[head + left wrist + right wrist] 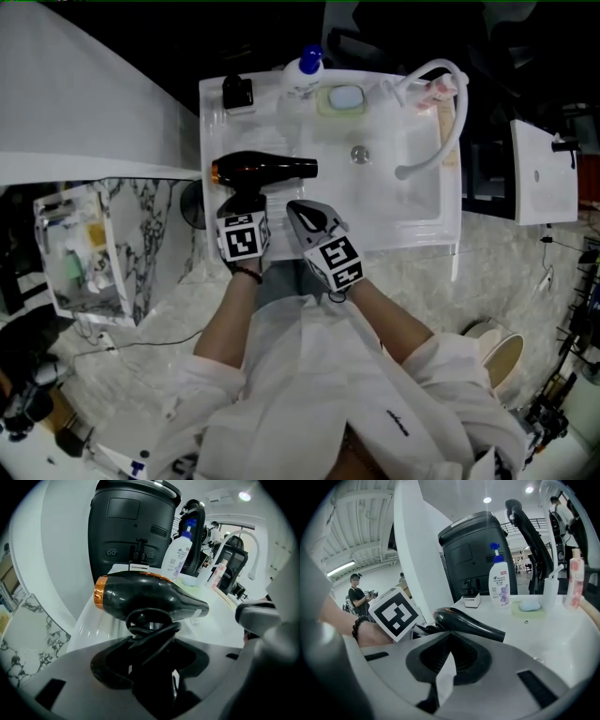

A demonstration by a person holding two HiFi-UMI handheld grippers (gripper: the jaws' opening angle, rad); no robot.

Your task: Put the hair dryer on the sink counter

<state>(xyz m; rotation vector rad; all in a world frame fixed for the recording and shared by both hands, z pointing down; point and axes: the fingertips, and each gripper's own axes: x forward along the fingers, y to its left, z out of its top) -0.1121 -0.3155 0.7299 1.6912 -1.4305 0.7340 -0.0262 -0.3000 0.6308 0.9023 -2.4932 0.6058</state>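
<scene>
While your left tool (242, 201) is clenched on the cord-wrapped handle of the hair dryer (264, 169), the dryer sits over the left part of the worktop (212, 131). It is near the front-left corner, and its nozzle points right toward the basin (412, 183). Your right tool (308, 218) is at the front edge, just right of the dryer, with its jaws drawn together on nothing.

Step in hand, as judged: set-down and release.
- Lower until the barrel bears flat on the worktop. No view settles whether it touches yet.
- Keep the nozzle short of the basin rim so the dryer cannot roll in.
- Spread the jaws fully before drawing back toward the front edge. The coiled cord could snag a pad and drag the dryer off.
- Hold the right tool clear; it is not needed.

View notes:
- The head view gives the layout: dryer, basin, and the pump bottle (305, 67) at the back edge. The marker cube hides the grip itself.
- The left gripper view shows the grip, with cord loops wound round the handle between the jaws (152, 667).
- The right gripper view (443, 667) shows the dryer from the side, nozzle low over the worktop, and a narrow sliver of white between its own jaws.
</scene>
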